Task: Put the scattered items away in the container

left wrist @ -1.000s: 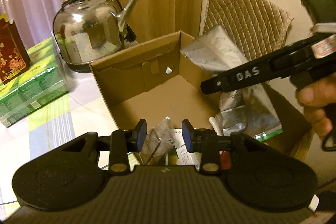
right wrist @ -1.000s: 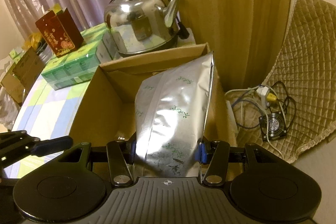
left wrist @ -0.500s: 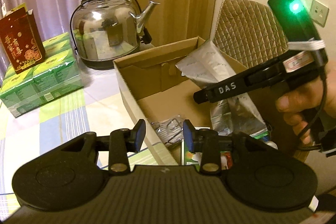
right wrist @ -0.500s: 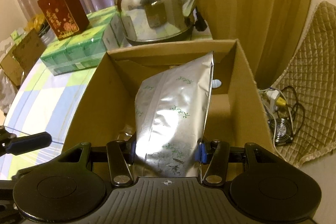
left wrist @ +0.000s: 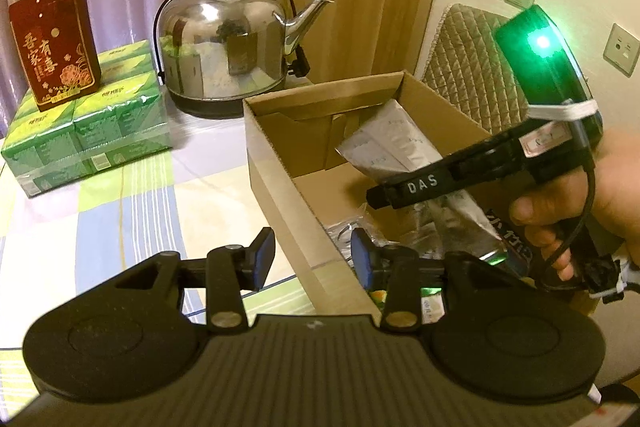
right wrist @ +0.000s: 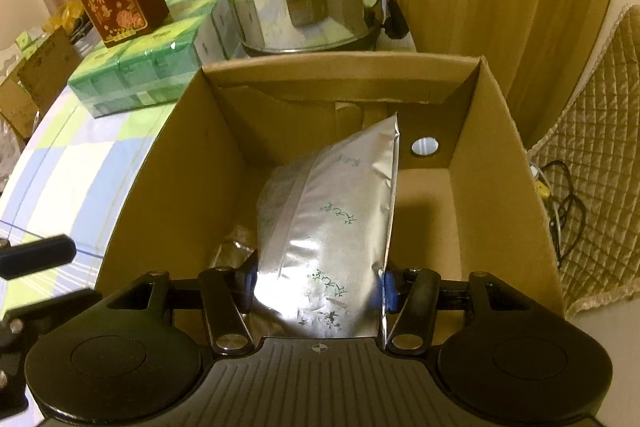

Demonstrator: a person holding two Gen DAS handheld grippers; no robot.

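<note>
The open cardboard box [right wrist: 176, 163] stands on the checked tablecloth. My right gripper [right wrist: 318, 287] is low inside it. Its jaws are opening, with the silver foil pouch [right wrist: 328, 219] still filling the gap and touching both pads. The pouch leans toward the box's far wall. In the left wrist view the pouch [left wrist: 396, 143] hangs under the right gripper's finger [left wrist: 420, 187], held by a hand [left wrist: 608, 195]. My left gripper [left wrist: 312, 259] hovers at the box's left wall [left wrist: 280, 187], jaws opening with nothing between them. A clear wrapper [left wrist: 348, 231] and coloured packets [left wrist: 432, 303] lie in the box.
A steel kettle [left wrist: 224, 47] stands just behind the box. Left of it are green tissue packs [left wrist: 88, 135] with a red carton [left wrist: 52, 47] on top. A quilted chair back [left wrist: 464, 75] and floor cables [right wrist: 560, 195] are to the right.
My left gripper has drawn back leftward from over the box's inside to its left wall and widened a little. The right gripper has sunk deeper into the box and the pouch now leans.
</note>
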